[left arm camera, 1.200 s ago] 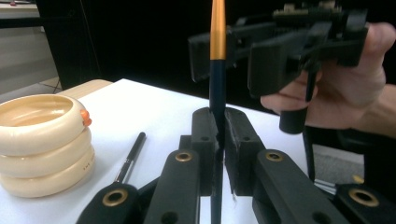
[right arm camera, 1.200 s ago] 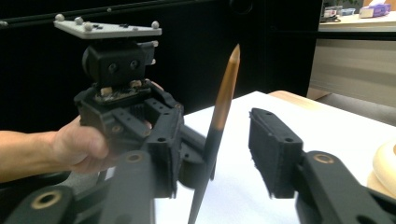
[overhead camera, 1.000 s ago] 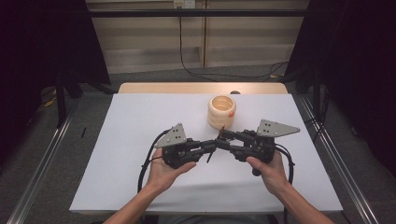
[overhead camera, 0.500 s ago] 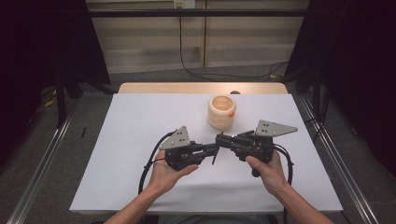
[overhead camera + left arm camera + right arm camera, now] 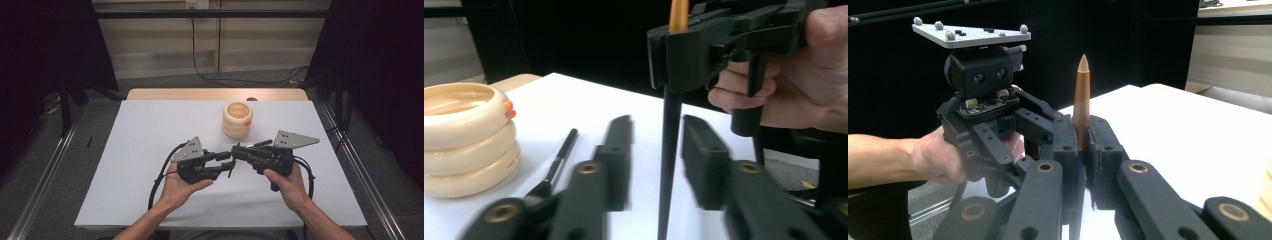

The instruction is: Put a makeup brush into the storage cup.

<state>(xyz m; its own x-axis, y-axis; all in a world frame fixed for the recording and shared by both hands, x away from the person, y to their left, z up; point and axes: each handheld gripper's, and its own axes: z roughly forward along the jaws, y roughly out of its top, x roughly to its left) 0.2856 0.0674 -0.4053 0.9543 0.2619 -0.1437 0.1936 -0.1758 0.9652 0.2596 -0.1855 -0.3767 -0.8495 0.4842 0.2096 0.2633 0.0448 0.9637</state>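
High view: fixed overhead, facing forward and down on the white table, set well back. Left gripper view: low, close, faces the right gripper. Right gripper view: close, faces the left gripper. All share the brush.

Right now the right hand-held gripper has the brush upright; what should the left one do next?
Probably close the left hand-held gripper on the brush: its dark lower shaft stands between the open jaws, while the right hand-held gripper clamps it higher up.
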